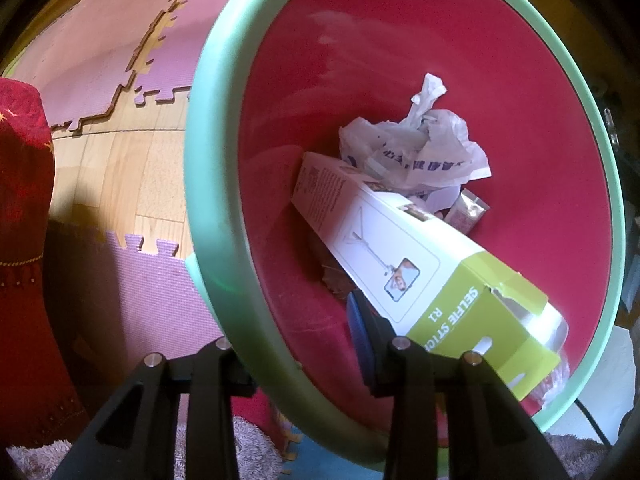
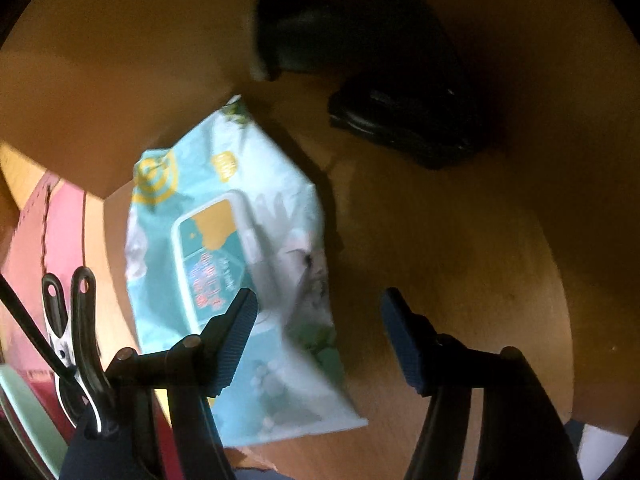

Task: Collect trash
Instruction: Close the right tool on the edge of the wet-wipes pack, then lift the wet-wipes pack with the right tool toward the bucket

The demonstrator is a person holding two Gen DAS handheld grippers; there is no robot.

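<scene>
Wipes packet [image 2: 228, 264] lies ahead-left of my spread right gripper [image 2: 318, 336] — long axis running away; left gripper [image 1: 308, 356] clamps the basin [image 1: 212, 184] rim.

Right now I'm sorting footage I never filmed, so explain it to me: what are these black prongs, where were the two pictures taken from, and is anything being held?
There is no robot here. A person holds a two-finger gripper in each hand, and each carries a wide-angle camera looking along its fingers.

The left camera shows the left gripper clamped on the green rim of a red-lined bin, tilting it. Inside lie a selfie stick box, a crumpled plastic bag and a small packet.

The right camera shows the right gripper open above a wooden table, holding nothing. Below it lies a blue wet wipes pack, blurred. Dark objects behind it are unclear.
</scene>
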